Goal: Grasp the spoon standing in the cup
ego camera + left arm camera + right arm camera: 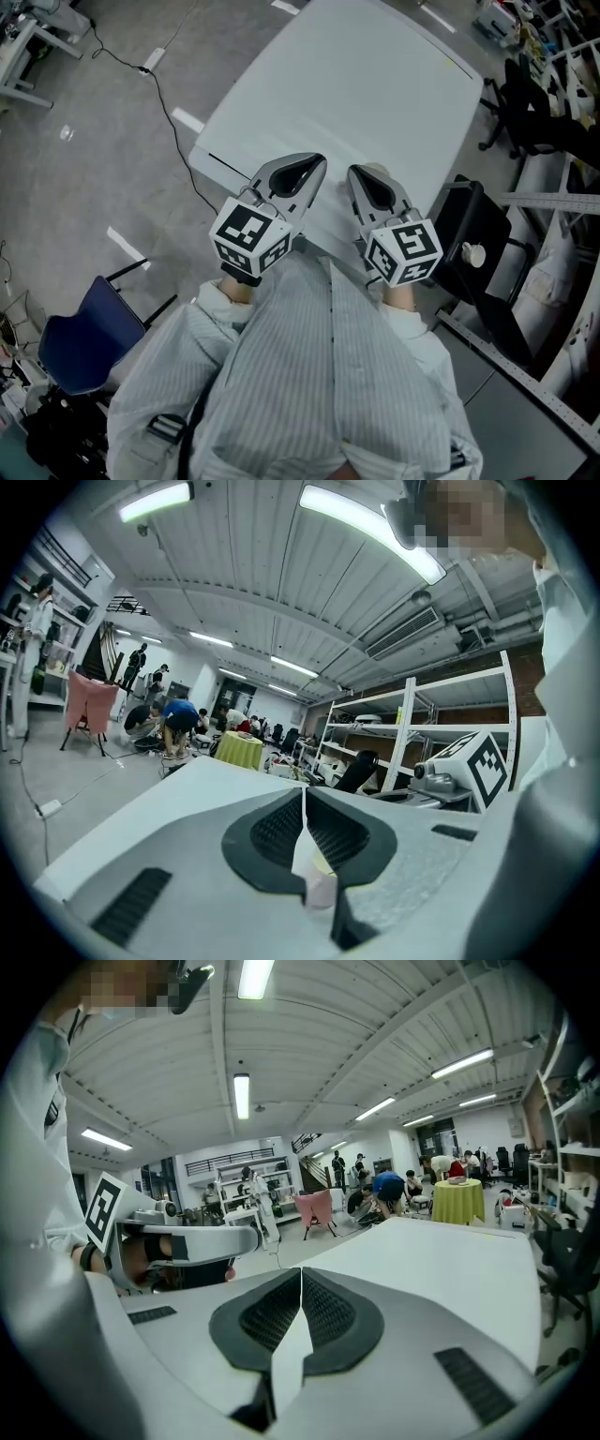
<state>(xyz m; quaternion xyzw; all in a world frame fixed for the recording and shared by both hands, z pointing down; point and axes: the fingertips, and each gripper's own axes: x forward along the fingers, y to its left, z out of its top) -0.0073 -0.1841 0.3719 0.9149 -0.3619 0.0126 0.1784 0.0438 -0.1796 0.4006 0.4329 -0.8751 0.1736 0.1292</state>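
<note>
spoon and cup show nowhere; left tongs (304, 803) and right tongs (301, 1283), both closed empty, sit level at the worktop (375, 84) edge.

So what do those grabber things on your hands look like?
Each one, the left gripper and the right gripper, is a pale grey plastic shell that narrows to a rounded tip, a bit like a beak. Inside are dark ribbed pads. Each carries a white cube with black square markers. The sleeves are light with thin stripes.
</note>
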